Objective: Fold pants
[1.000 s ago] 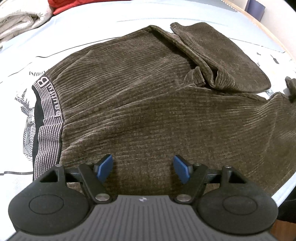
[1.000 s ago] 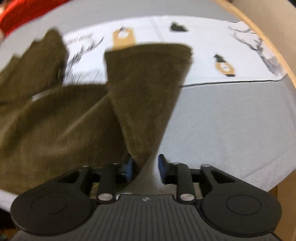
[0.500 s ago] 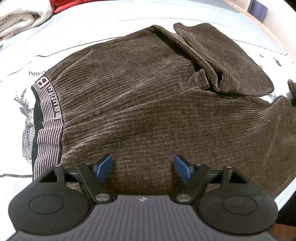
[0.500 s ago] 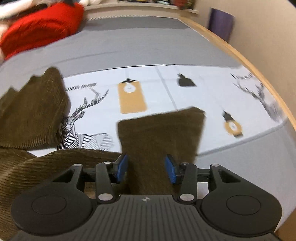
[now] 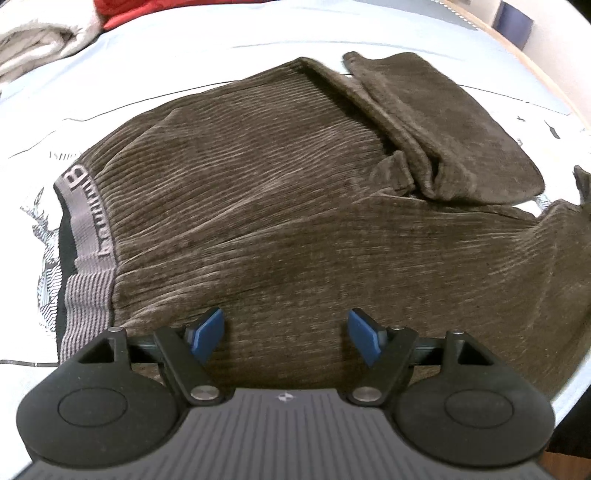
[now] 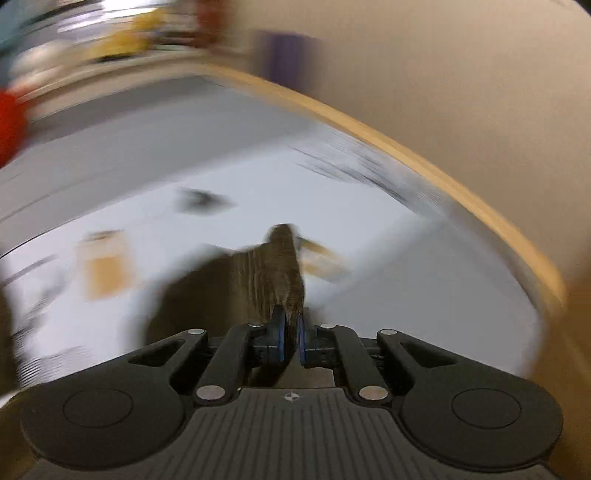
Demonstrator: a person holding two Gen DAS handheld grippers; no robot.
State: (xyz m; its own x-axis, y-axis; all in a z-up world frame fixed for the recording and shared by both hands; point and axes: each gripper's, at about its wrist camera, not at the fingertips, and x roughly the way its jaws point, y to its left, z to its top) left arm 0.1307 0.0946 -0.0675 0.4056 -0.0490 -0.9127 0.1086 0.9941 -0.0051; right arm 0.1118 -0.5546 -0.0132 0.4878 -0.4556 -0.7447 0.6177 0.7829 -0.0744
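Pale blue printed bedsheet [image 5: 229, 55] covers the bed under a pair of dark brown ribbed corduroy pants [image 5: 295, 206], which lies spread flat across it. At the left end of the pants runs a grey elastic waistband [image 5: 90, 229] woven with lettering; only a capital "B" at its far end reads clearly, the rest being too distorted to make out. Beyond the pants, at the far left, sit folded cream-white cloth [image 5: 40, 33] and a red fabric heap [image 5: 129, 11].

Over the near edge of the pants, close to the waistband, the left gripper [image 5: 287, 332] tilts steeply downward with its blue pads spread wide and nothing between them.

At the far right end of the pants, the right gripper [image 6: 290, 332] angles down toward the sheet, its blue pads pressed together on a fold of the brown leg fabric [image 6: 280, 273], which stands up ahead of the fingers. That view is heavily blurred; a tan wooden bed edge [image 6: 424, 162] curves past.
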